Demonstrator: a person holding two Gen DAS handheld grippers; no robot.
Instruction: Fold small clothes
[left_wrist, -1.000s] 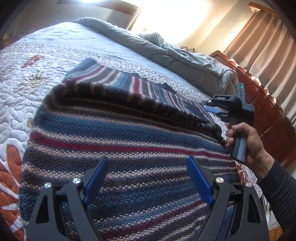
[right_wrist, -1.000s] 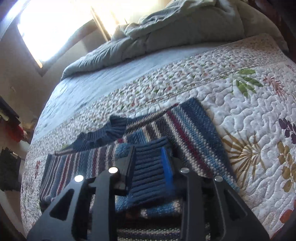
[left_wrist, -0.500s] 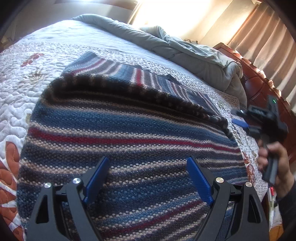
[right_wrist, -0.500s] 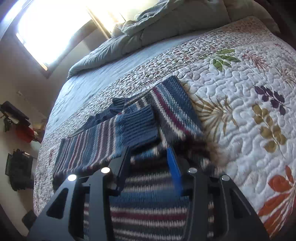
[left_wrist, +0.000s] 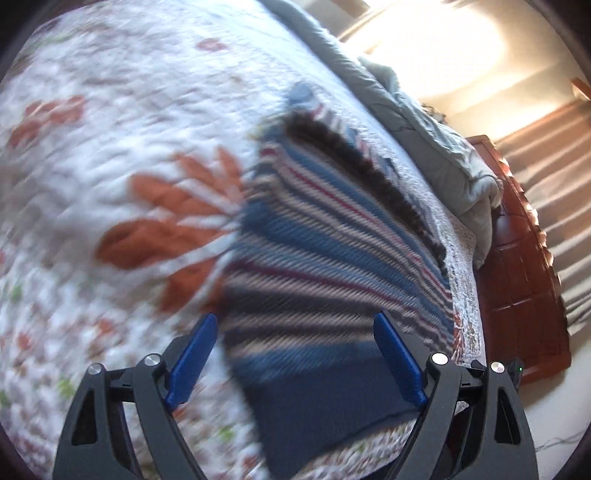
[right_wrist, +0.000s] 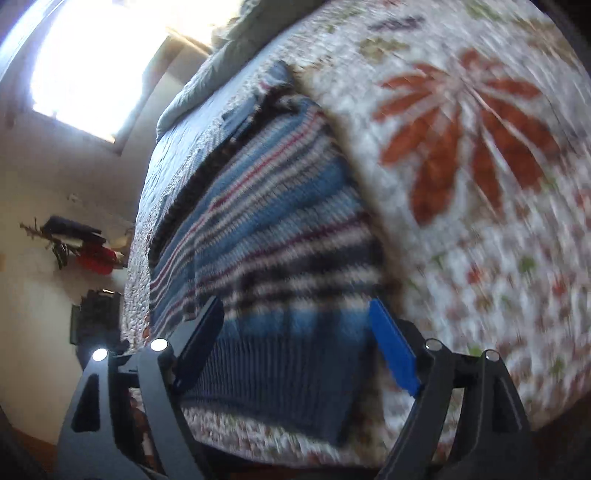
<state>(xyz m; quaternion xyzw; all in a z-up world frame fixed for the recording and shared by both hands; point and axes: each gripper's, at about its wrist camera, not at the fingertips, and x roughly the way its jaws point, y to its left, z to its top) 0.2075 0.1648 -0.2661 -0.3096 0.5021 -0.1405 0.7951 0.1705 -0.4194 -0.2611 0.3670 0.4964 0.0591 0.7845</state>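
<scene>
Quilted bedding (left_wrist: 110, 155) with orange leaf prints fills the left wrist view, a grey duvet (left_wrist: 436, 147) bunched toward the upper right beside a wooden bed frame (left_wrist: 517, 258). My left gripper (left_wrist: 295, 354) sits at the bottom with its blue jaws spread wide and nothing pinched; the striped knit sweater (left_wrist: 332, 251) lies flat on the quilt, running from between the jaws up to centre frame, its dark ribbed hem nearest me, probably so I can take that edge for a fold.

From the right wrist view, a bright window (right_wrist: 92, 62) glares upper left. My right gripper (right_wrist: 295, 350) has just been opening its jaws; they straddle the sweater's (right_wrist: 266, 221) hem without pressing it. The quilt (right_wrist: 480, 184) fills the right.
</scene>
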